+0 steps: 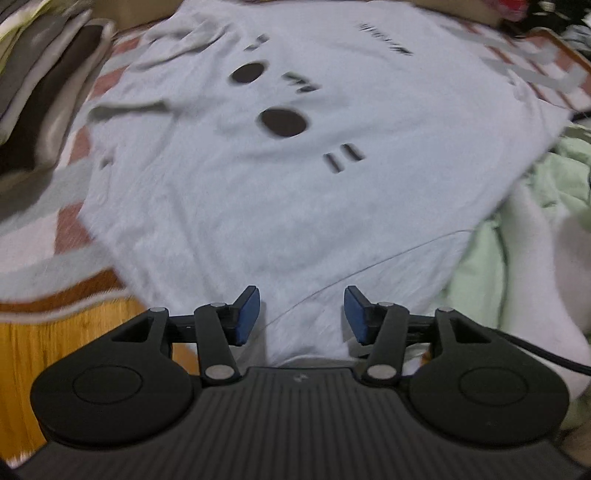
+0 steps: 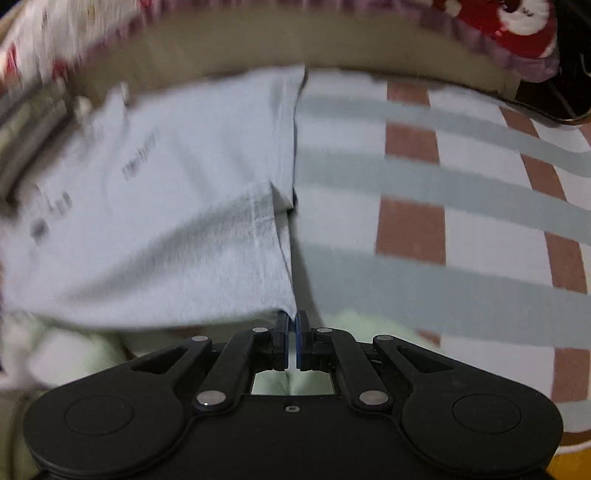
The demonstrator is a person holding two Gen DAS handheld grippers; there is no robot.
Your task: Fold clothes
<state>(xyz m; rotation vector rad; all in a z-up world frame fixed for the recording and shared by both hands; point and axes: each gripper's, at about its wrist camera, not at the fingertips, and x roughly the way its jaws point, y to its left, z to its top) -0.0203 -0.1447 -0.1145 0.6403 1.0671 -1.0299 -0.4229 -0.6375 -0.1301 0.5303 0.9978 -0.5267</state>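
Observation:
A pale grey T-shirt (image 1: 266, 192) with black dots and dashes printed on it lies spread over a checked blanket (image 1: 66, 225). My left gripper (image 1: 301, 314) hovers open just over the shirt's near edge, with nothing between its blue pads (image 1: 246, 317). In the right wrist view the same T-shirt (image 2: 166, 229) stretches away to the left, one flap folded over along its right edge. The right gripper (image 2: 291, 332) is shut on the shirt's near corner, where the cloth runs in between the fingertips. Both views are blurred by motion.
The checked blanket (image 2: 443, 221) with grey, white and brown squares fills the right. A pale green cloth (image 1: 498, 266) is bunched beside the shirt. Folded dark and grey clothes (image 1: 48, 88) are stacked at the left. A red plush toy (image 2: 517, 22) sits at the far right. Wooden floor (image 1: 74, 332) shows near.

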